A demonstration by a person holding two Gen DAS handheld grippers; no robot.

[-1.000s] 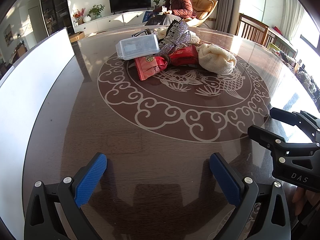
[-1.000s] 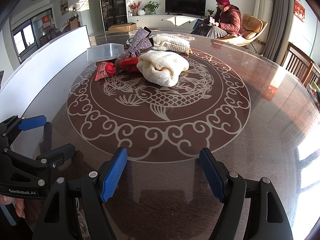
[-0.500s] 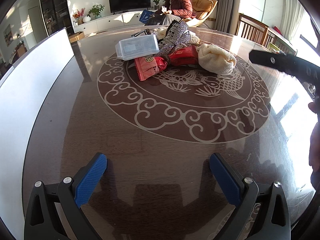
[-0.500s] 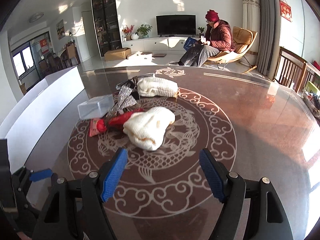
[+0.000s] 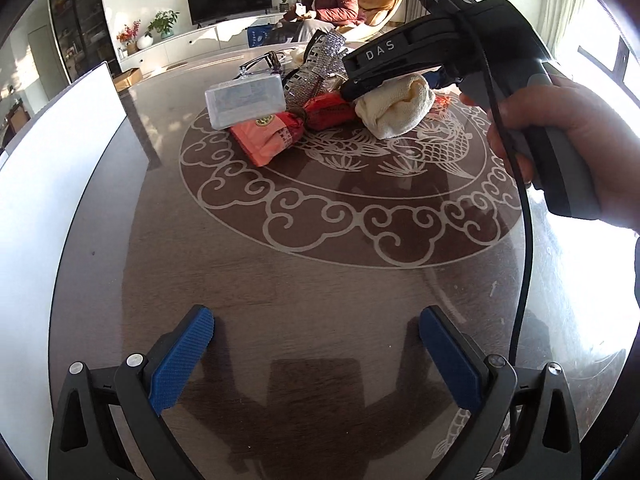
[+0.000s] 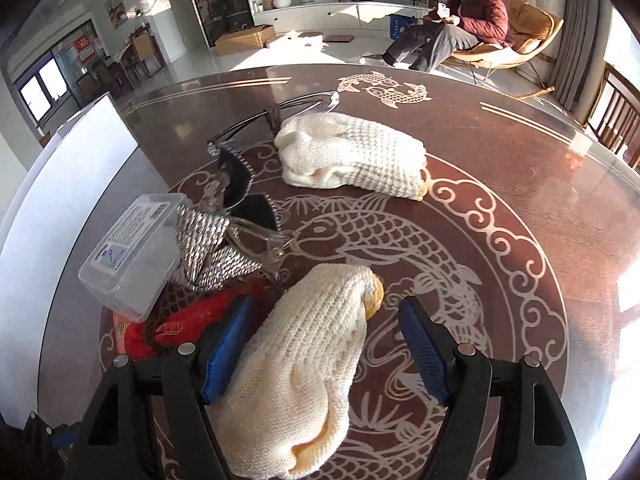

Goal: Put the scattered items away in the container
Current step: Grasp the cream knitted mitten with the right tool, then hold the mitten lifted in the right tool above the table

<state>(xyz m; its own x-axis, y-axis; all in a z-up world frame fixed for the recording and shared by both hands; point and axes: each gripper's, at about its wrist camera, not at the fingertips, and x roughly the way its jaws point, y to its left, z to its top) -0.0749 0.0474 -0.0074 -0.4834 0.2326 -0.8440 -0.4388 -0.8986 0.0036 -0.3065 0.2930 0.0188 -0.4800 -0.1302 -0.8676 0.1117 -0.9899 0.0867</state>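
red packet [image 6: 188, 322] partly hidden, print seemingly unreadable

Right gripper [image 6: 326, 344], jaws spread wide, straddles a cream knitted bundle [image 6: 308, 364].

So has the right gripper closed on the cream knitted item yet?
No, the right gripper is open, its blue pads spread to either side of the cream knitted item, which lies on the table.

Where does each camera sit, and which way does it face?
Left wrist: low over the near table, facing the pile; shows open left tongs, plus right tongs' body and right hand.
Right wrist: over the pile, facing the far room; open right tongs straddle the cream knit bundle.
Shared: that bundle, clear plastic box, red packet.
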